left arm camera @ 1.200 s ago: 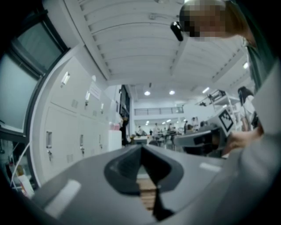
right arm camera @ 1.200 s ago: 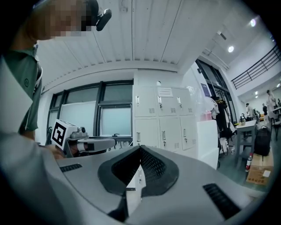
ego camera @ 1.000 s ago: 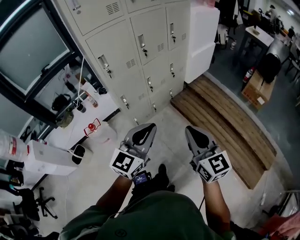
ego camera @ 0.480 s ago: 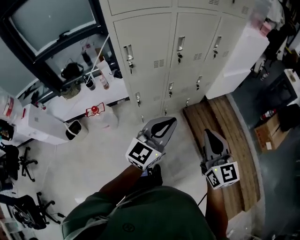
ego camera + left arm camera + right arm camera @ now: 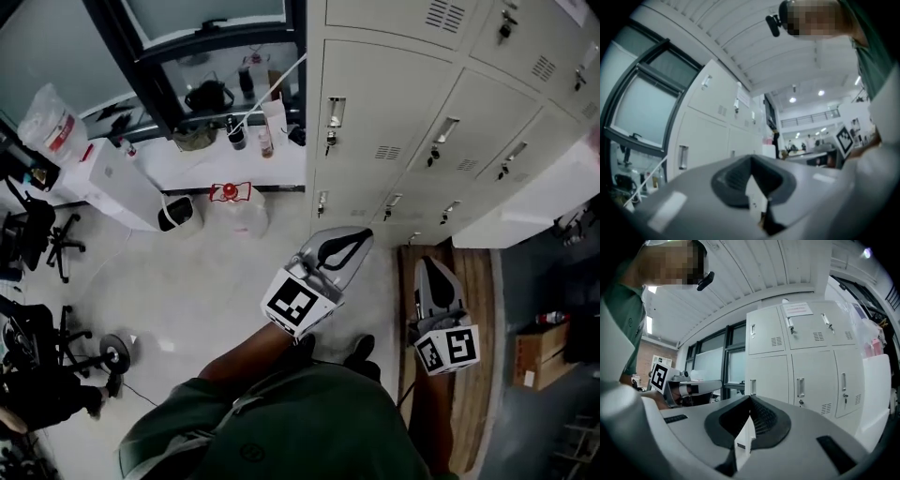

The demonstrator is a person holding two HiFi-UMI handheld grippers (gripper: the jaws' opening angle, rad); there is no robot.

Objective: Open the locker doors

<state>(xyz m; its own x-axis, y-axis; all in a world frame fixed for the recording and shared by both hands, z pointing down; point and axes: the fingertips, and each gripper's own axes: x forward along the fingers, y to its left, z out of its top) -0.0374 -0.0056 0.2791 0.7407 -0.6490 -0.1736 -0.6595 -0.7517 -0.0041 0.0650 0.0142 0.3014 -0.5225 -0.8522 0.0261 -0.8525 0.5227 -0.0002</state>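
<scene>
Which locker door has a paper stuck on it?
The top middle locker door in the right gripper view; only it carries a white notice.

Locker doors (image 5: 394, 141) at 1 o'clock: all shut. Left gripper (image 5: 349, 244) near centre and right gripper (image 5: 429, 270) at 4 o'clock, jaws together, both apart from the doors. Wooden platform (image 5: 480, 291) lies below the right gripper. White table (image 5: 206, 164) at 11 o'clock carries bottles (image 5: 265, 141).

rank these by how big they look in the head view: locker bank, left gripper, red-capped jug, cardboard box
1. locker bank
2. left gripper, enlarged by nearness to the camera
3. red-capped jug and cardboard box look alike, unranked
</scene>
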